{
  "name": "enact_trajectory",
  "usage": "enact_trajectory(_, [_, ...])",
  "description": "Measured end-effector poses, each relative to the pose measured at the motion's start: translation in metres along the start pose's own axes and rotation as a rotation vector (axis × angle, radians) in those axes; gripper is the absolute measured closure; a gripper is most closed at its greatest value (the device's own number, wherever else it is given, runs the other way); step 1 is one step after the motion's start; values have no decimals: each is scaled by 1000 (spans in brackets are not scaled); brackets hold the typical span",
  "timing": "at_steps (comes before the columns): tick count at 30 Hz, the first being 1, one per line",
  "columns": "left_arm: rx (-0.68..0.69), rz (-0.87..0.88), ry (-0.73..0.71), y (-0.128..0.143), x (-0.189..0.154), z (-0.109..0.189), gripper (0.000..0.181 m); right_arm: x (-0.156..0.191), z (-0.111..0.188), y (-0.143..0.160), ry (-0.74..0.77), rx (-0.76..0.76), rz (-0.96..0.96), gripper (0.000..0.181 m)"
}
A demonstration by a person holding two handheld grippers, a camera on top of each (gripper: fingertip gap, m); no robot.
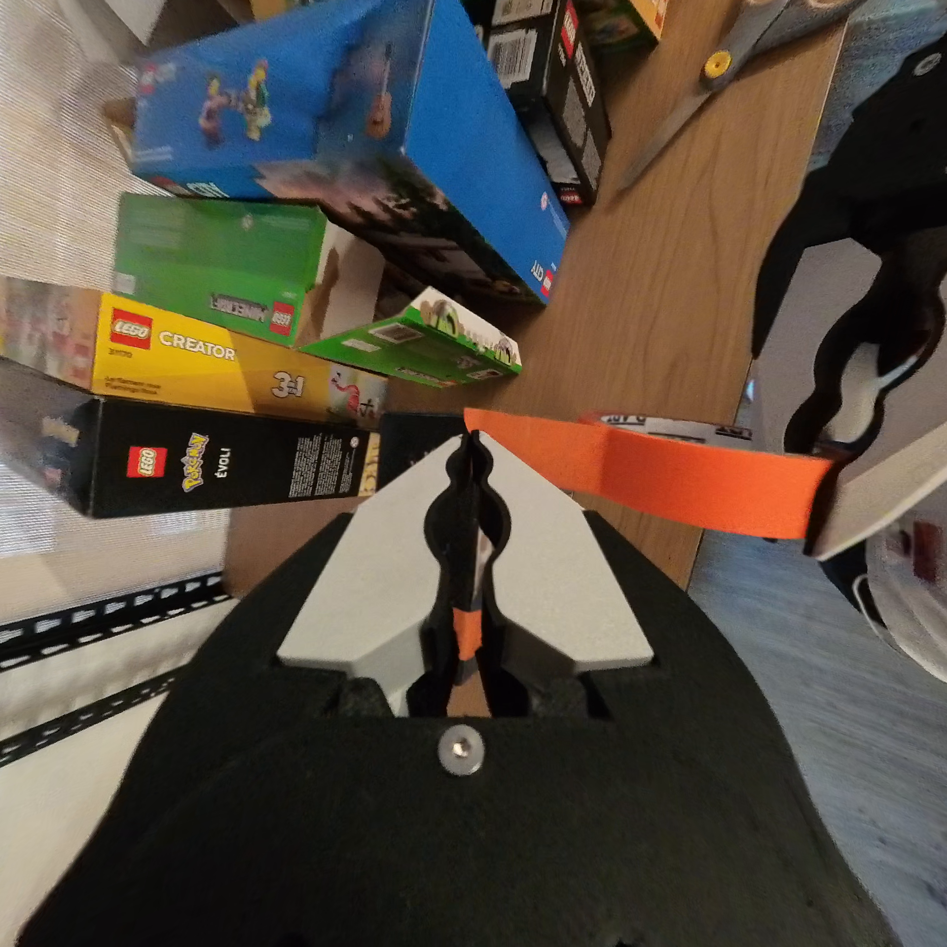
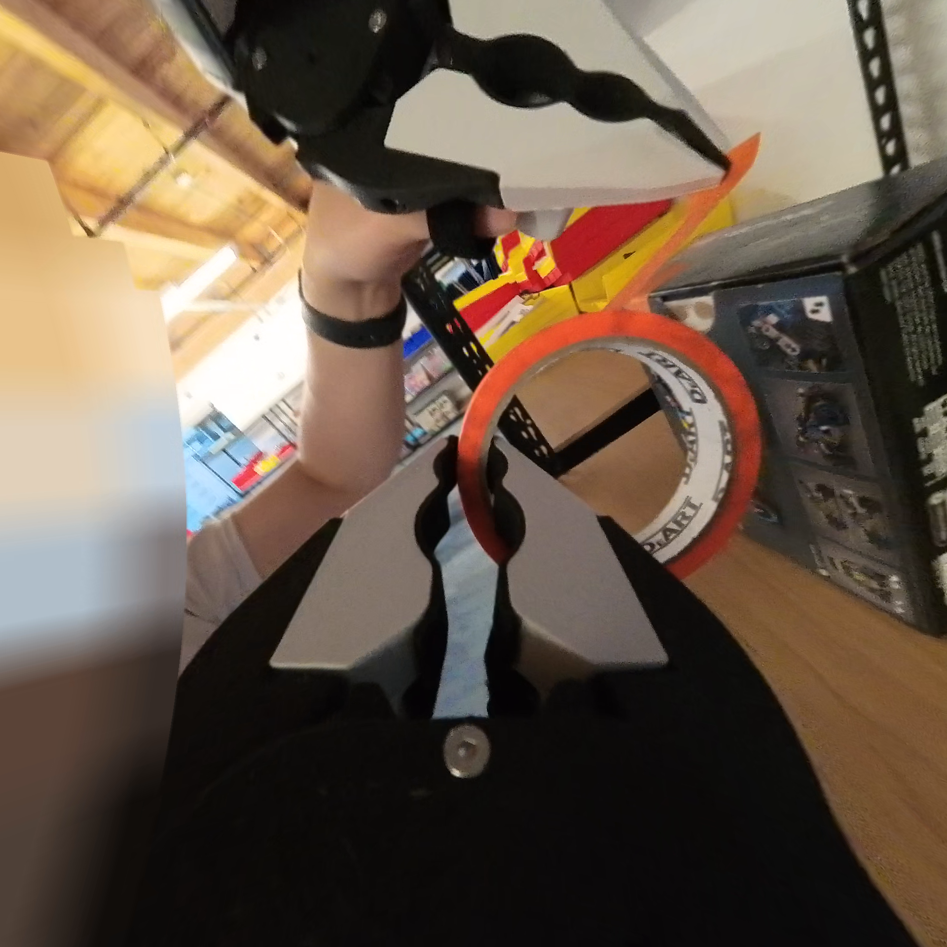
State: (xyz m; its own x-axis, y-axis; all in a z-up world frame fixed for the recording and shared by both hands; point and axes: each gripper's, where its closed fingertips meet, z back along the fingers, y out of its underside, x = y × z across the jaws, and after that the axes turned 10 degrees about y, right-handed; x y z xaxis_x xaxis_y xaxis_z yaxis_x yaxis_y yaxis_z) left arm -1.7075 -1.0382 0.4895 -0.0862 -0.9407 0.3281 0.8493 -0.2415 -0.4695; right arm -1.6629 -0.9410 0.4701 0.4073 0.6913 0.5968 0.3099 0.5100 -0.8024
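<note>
Wooden table (image 1: 661,287): carries the clutter; both grippers hang over its near edge.
Toy boxes: a big blue box (image 1: 358,118) leans over a green box (image 1: 215,261), a yellow box (image 1: 205,358) and a long black box (image 1: 225,461), all to the left of the left gripper; a second black box (image 2: 840,410) stands just behind the roll.
Tape roll (image 2: 610,440): orange masking tape on a white printed core, standing on edge in the air with its open centre facing the right wrist camera.
Right gripper (image 2: 474,461): jaws clamped on the near rim of the roll, one finger inside the ring, one outside.
Tape strip (image 1: 666,476): the peeled length runs taut and nearly level from the roll, its long axis across the left wrist view, flat face toward the camera.
Left gripper (image 1: 471,440): jaws closed on the free end of the strip; orange shows between the pads farther back.
Key relation: roll lies to the right of the left gripper's jaws, strip bridging the two.
</note>
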Motion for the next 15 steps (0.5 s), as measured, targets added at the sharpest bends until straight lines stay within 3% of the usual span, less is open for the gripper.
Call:
enact_trajectory(6, [115,6,82,13,18,-21,181,-14,-10,-12,-28,-3,-203,173])
enact_trajectory(15, [174,-20,83,26,28,-32,181,-28,-18,-12,-12,20,-238,173])
